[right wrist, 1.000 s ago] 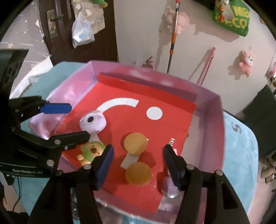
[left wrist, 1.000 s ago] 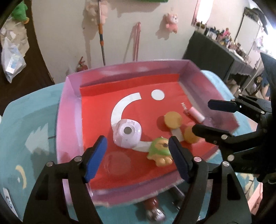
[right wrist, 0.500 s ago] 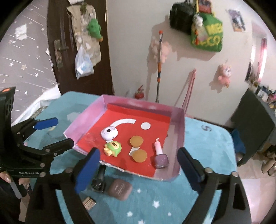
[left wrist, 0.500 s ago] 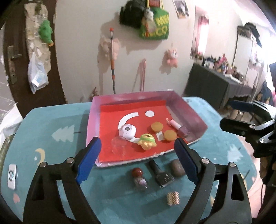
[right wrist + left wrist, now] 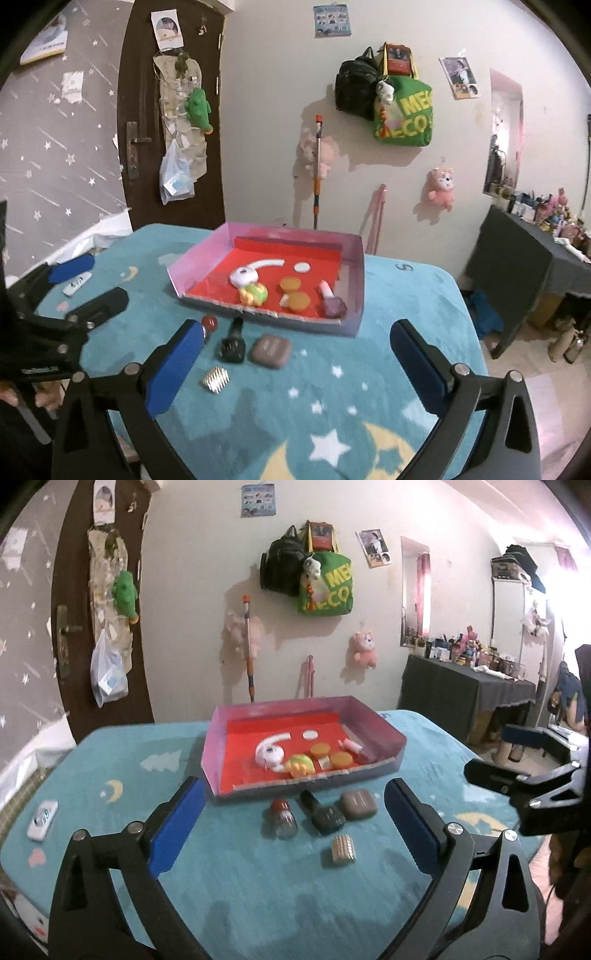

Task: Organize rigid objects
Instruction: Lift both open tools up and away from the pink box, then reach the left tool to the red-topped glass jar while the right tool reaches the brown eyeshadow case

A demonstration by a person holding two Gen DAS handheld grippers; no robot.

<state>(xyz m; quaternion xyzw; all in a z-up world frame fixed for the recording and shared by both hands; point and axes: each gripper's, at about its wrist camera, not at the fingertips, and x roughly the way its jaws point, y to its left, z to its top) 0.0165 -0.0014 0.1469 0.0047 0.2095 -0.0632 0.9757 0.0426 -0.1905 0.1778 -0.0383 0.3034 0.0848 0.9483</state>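
Note:
A pink-walled tray point(image 5: 218, 746) point(image 5: 354, 280) with a red floor holds a white round toy point(image 5: 269, 755), a green-yellow figure point(image 5: 300, 766), two orange discs point(image 5: 319, 748) and a nail polish bottle point(image 5: 332, 304). On the cloth in front of it lie a red-capped vial point(image 5: 282, 818), a dark bottle point(image 5: 323, 814), a brown case point(image 5: 358, 804) and a gold ridged clip point(image 5: 343, 850). My left gripper point(image 5: 293, 786) hangs back from these, jaws opening, nothing between them. My right gripper point(image 5: 295, 326) is also back, jaws opening and empty, with the brown case point(image 5: 271, 350) below it.
The table wears a teal cloth point(image 5: 258, 886) with moons and stars. A small white device point(image 5: 42, 819) lies near its left edge. A dark-draped side table point(image 5: 461, 694) crowded with bottles stands at the right. A door and wall with hanging bags are behind.
Both grippers drew back from over the tray and rose, their jaws spreading wider. The vial, dark bottle, brown case and gold clip in front of the tray came into view.

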